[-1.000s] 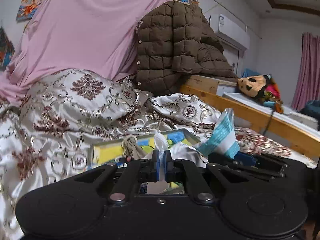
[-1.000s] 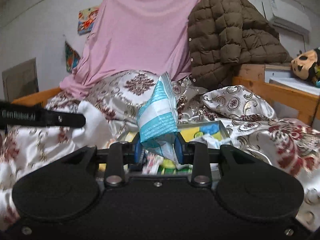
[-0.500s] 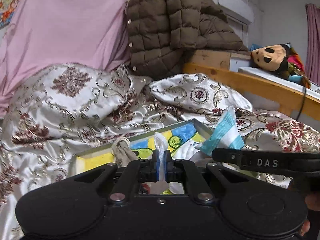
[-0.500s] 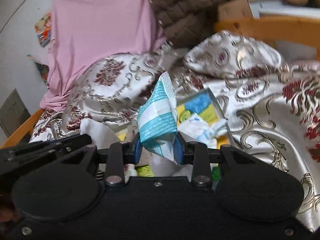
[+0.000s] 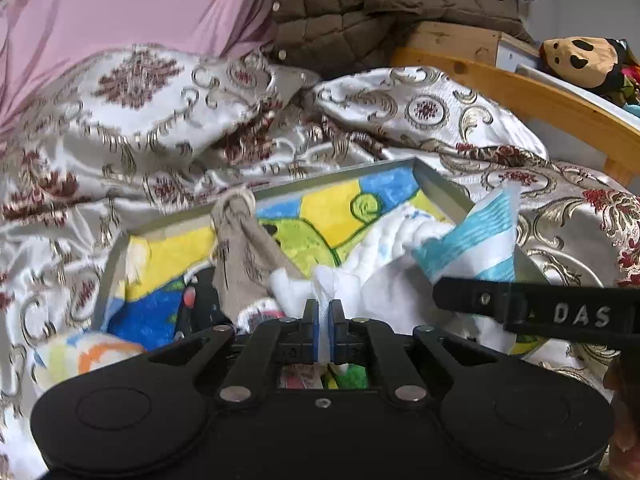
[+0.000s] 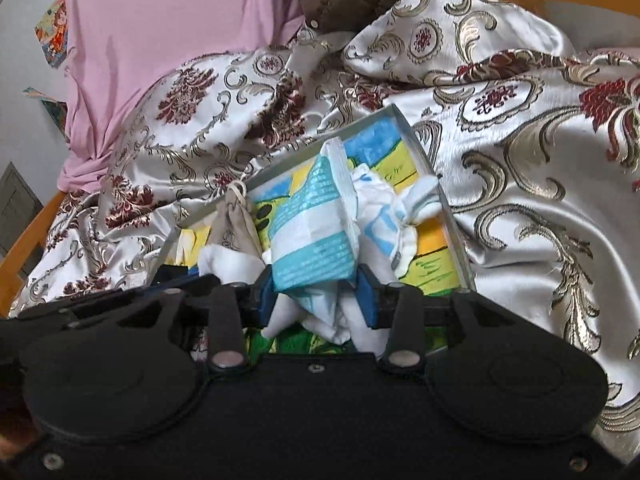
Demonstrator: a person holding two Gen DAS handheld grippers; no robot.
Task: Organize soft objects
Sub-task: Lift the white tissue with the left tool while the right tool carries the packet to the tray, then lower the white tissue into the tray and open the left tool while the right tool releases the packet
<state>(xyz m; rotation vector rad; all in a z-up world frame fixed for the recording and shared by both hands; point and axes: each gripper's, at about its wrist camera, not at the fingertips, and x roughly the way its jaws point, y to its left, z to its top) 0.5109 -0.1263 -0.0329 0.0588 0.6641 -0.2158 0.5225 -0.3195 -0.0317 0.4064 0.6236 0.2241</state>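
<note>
Evidently light and limp: the crinkly blue-and-white striped plastic tissue packet (image 6: 310, 236) I judged best pinched at its lower end, where my right gripper (image 6: 316, 294), jaws just widening, bracketed it over the grey-rimmed, brightly painted shallow tray (image 6: 448, 208) on the bed. My left gripper (image 5: 324, 322) sat nearly closed on a thin white tissue (image 5: 323, 284).

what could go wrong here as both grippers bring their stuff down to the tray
1. The right gripper has just been opening with the blue-and-white packet between its pads; the packet leans upright over the tray and may tip onto the bedspread.
2. The left gripper, shut on a thin white cloth, works close beside the right one; they could bump.
3. The tray sits on rumpled bedding and may tilt.
</note>
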